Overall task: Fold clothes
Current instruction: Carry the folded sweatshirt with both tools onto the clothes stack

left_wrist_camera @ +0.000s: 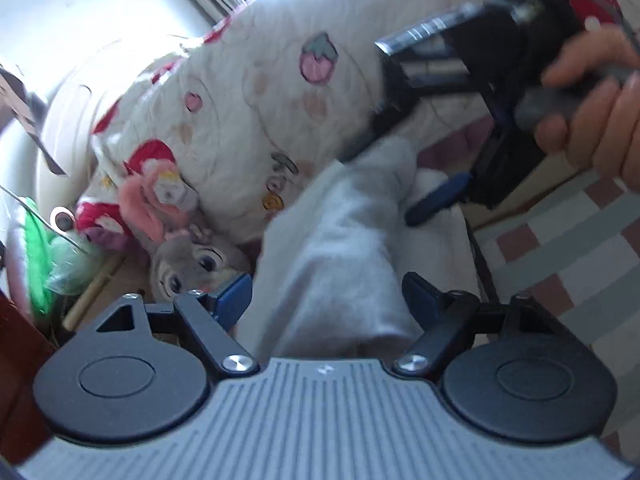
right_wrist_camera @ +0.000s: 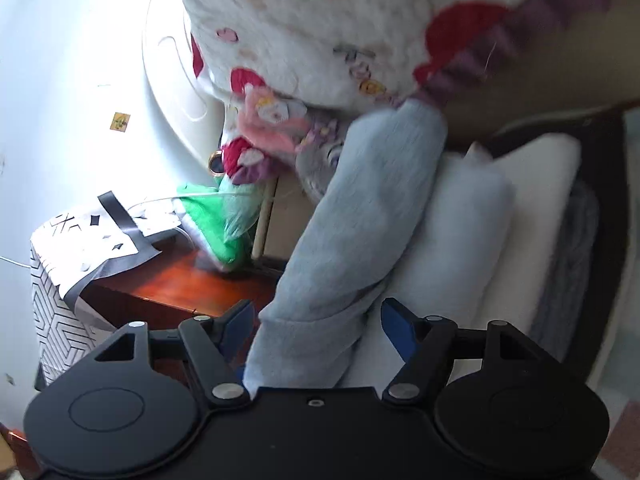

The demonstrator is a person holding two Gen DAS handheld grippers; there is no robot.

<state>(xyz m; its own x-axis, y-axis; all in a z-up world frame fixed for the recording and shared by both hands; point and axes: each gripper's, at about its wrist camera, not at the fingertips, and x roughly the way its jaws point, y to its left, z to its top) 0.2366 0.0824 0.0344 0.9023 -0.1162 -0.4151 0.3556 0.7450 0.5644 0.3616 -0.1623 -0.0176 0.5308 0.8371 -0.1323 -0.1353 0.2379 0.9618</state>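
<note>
A light grey fleece garment (left_wrist_camera: 340, 248) lies in a long bundle running away from my left gripper (left_wrist_camera: 326, 298). That gripper is open, and its blue pads (left_wrist_camera: 234, 300) stand wide apart on either side of the cloth. My right gripper (left_wrist_camera: 396, 172), held by a hand (left_wrist_camera: 592, 120), is over the bundle's far end. In the right wrist view the same garment (right_wrist_camera: 360, 216) passes between the fingers of my right gripper (right_wrist_camera: 316, 324), which is also open. The garment rests on a stack of folded white clothes (right_wrist_camera: 480, 216).
A quilt with strawberry print (left_wrist_camera: 280, 92) rises behind, with plush toys (left_wrist_camera: 192, 260) and a green bag (right_wrist_camera: 216, 220) at its foot. On the left are a red-brown wooden stand (right_wrist_camera: 180, 284) and a patterned box (right_wrist_camera: 68, 280). A chequered surface (left_wrist_camera: 560, 264) is on the right.
</note>
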